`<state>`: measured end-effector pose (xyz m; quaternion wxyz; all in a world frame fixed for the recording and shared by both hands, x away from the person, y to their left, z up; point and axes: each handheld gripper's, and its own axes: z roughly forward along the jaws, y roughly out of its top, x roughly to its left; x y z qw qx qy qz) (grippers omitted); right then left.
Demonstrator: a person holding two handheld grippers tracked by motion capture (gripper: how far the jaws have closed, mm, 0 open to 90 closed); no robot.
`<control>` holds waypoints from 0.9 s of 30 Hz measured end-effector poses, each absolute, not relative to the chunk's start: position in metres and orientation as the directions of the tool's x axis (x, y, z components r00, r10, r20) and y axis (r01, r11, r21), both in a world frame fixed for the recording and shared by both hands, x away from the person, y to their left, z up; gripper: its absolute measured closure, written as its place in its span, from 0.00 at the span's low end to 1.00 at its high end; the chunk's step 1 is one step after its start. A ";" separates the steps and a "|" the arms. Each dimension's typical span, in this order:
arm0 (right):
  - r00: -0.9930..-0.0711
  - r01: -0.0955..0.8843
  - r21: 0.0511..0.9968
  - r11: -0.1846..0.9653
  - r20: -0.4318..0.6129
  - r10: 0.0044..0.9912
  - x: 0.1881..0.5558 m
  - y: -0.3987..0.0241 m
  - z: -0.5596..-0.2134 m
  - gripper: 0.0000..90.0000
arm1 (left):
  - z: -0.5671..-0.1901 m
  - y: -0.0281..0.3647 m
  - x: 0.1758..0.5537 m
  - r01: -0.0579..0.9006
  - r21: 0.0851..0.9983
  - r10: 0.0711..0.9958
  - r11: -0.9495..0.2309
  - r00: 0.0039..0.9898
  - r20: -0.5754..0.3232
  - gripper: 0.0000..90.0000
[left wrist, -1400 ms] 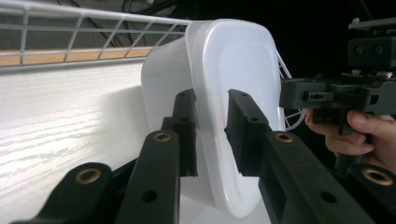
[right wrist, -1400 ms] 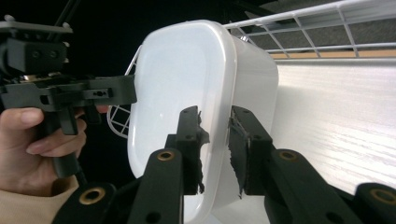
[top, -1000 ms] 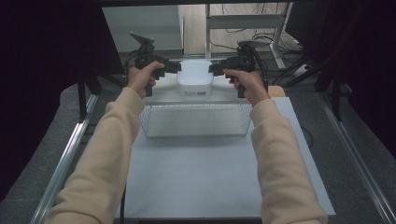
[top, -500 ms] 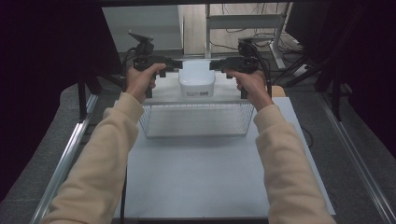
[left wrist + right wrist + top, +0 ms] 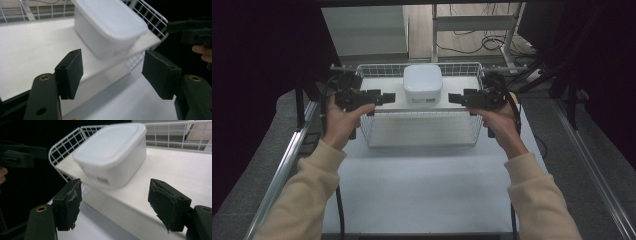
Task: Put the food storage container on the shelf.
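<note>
High view: white lidded box [image 5: 422,84] sits on raised shelf [image 5: 387,90] in wire basket [image 5: 422,131], between 2 tongs, left [image 5: 384,97] & right [image 5: 455,98]. Both just opened wide, empty, about equally near.

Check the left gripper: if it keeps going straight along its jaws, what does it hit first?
Probably the white lidded container on the white shelf board. The left gripper, jaws open and empty, points at its near side; depth is unclear.

Dim surrounds, bright table (slight blur).
</note>
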<state>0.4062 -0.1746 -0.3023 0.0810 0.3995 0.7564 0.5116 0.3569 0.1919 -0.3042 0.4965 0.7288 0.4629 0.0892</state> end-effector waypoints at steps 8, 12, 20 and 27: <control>-0.713 0.432 0.878 0.206 0.193 0.674 0.356 -0.193 -0.339 0.30 | -0.356 0.204 0.310 0.559 0.818 0.779 -0.133 0.569 -0.263 0.34; -0.718 0.426 0.880 0.210 0.188 0.670 0.336 -0.203 -0.363 0.30 | -0.384 0.213 0.291 0.567 0.815 0.806 -0.123 0.536 -0.251 0.33; -0.702 0.478 0.846 0.236 0.207 0.681 0.307 -0.217 -0.421 0.31 | -0.439 0.214 0.267 0.622 0.768 0.815 -0.155 0.519 -0.256 0.33; -0.681 0.549 0.781 0.298 0.211 0.702 0.305 -0.219 -0.461 0.31 | -0.459 0.215 0.265 0.645 0.742 0.829 -0.179 0.506 -0.239 0.33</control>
